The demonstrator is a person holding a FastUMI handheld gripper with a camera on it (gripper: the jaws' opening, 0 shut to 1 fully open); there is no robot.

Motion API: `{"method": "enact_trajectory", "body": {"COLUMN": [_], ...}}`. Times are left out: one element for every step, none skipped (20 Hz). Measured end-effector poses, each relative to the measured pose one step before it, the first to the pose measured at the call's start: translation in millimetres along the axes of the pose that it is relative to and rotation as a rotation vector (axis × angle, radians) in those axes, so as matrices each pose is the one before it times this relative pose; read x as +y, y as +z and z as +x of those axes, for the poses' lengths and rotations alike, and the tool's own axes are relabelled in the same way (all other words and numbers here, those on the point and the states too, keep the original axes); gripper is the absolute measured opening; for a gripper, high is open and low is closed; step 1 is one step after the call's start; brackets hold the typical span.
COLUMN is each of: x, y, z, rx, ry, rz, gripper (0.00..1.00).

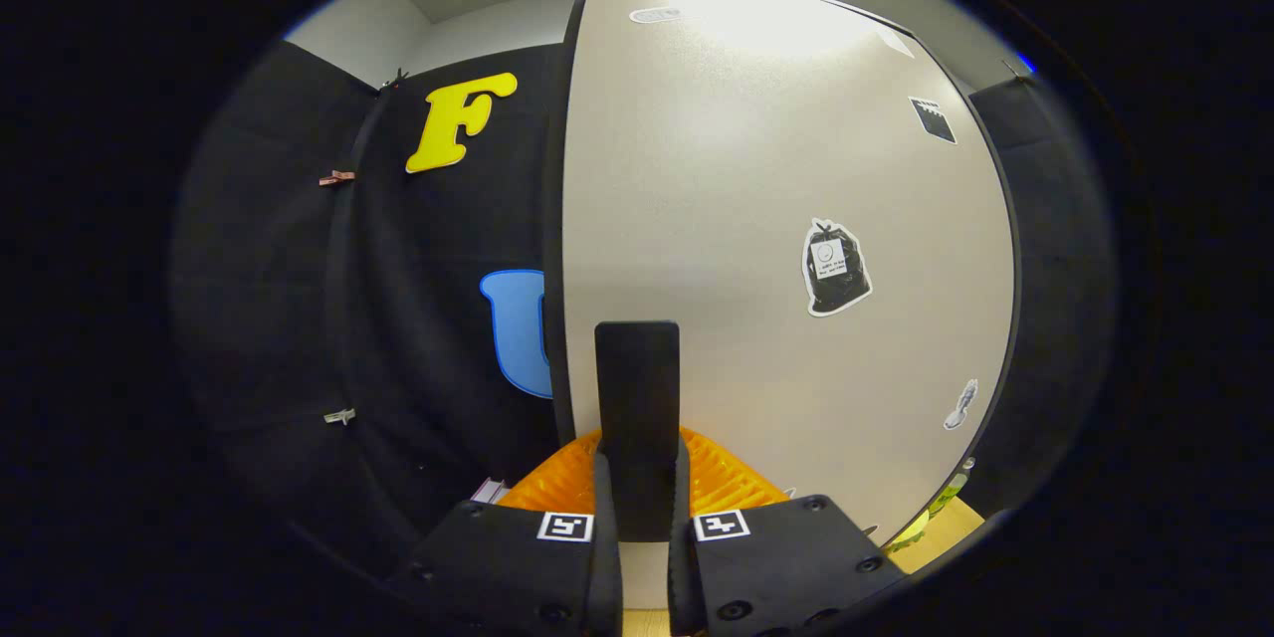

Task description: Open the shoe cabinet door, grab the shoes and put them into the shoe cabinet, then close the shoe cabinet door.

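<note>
Between the tongs [637, 518] stands the shoe cabinet door's dark handle [637, 398], both fingers clamped on it; the pale shoe cabinet door [776, 219] rises just beyond, an orange ribbed thing [722, 478] behind the fingers.

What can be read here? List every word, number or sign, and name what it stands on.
No text here can be read.
Bag-shaped sticker on the cabinet door: small print, too small to read.
Oval sticker at the door's top: blurred.
Black sticker near the door's upper corner: no legible text.
Gripper, shut on the door's black handle: square patterned markers, no words.
</note>
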State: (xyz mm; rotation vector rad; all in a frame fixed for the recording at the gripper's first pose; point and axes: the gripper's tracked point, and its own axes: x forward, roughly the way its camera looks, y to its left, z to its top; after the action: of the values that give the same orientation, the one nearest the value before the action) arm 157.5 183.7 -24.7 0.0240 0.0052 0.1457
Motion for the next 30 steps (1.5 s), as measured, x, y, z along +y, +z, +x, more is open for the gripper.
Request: {"method": "enact_trajectory", "body": {"x": [-2.21, -1.90, -3.40, -2.70, -2.92, -3.10, -4.54, -5.69, -5.16, -4.90, -4.34, -4.63, -4.83, -6.94, -6.84, -5.89, -8.10, -9.89, -9.15, -8.54, -9.54, -9.91, -10.11, -9.74, -10.07, -10.98, -10.47, -8.99, -10.57, -9.69], "y": [1.96, 1.22, 1.01, 1.65, 1.52, 0.94, 1.90, 0.49, 1.20, 0.46, 0.80, -0.17, 1.04, 1.04, 0.69, 1.03, 0.79, 1.70, 0.97, 0.74, 1.09, 1.65, 1.74, 0.06, 2.08, 1.36, 1.08, -0.37, 1.56, 1.24], "z": [-12.30, -9.17, -13.86, -13.71, -14.43, -11.06, -11.59, -11.69, -10.04, -10.60, -9.34, -9.58, -9.24, -7.82, -8.76, -7.97, -7.43, -8.63, -7.50, -8.10, -7.47, -5.57, -4.98, -5.25, -3.47, -1.15, -1.41, 0.58, 0.46, 1.62], "rx": [-0.00730, -0.00890, -0.00511, -0.00267, -0.00581, 0.00088, -0.00469, 0.00217, -0.00020, 0.00346, 0.00039, 0.00319, 0.00034, -0.00037, 0.00268, -0.00531, 0.00311, -0.00673, -0.00100, -0.00113, -0.00141, 0.00160, -0.00491, -0.00226, -0.00581, -0.00547, -0.00203, 0.00381, -0.00037, 0.00372], "ry": [0.00971, 0.00737, 0.01251, 0.01146, 0.01045, 0.01228, 0.01144, 0.01118, 0.00832, 0.00790, 0.00728, 0.00607, 0.00357, 0.00176, -0.00027, -0.00136, -0.00302, -0.00856, -0.01076, -0.00912, -0.01144, -0.00937, -0.01524, -0.01715, -0.02003, -0.02360, -0.02095, -0.01992, -0.01921, -0.01927], "rz": [-0.00202, 0.00236, 0.00200, 0.00158, -0.00615, -0.00617, 0.00410, 0.00629, 0.00610, 0.00442, 0.00555, 0.00452, 0.00060, -0.00017, 0.00333, 0.00676, -0.00125, 0.00250, -0.00014, -0.00301, -0.00370, -0.00585, 0.00247, 0.00380, 0.00380, 0.00186, -0.00030, 0.00340, 0.00048, -0.00400], "gripper": [0.22, 0.22, 0.21, 0.22, 0.22, 0.22, 0.22, 0.22, 0.22, 0.22, 0.22, 0.21, 0.21, 0.21, 0.21, 0.21, 0.21, 0.21, 0.21, 0.21, 0.21, 0.21, 0.21, 0.21, 0.20, 0.20, 0.20, 0.20, 0.19, 0.19]}}
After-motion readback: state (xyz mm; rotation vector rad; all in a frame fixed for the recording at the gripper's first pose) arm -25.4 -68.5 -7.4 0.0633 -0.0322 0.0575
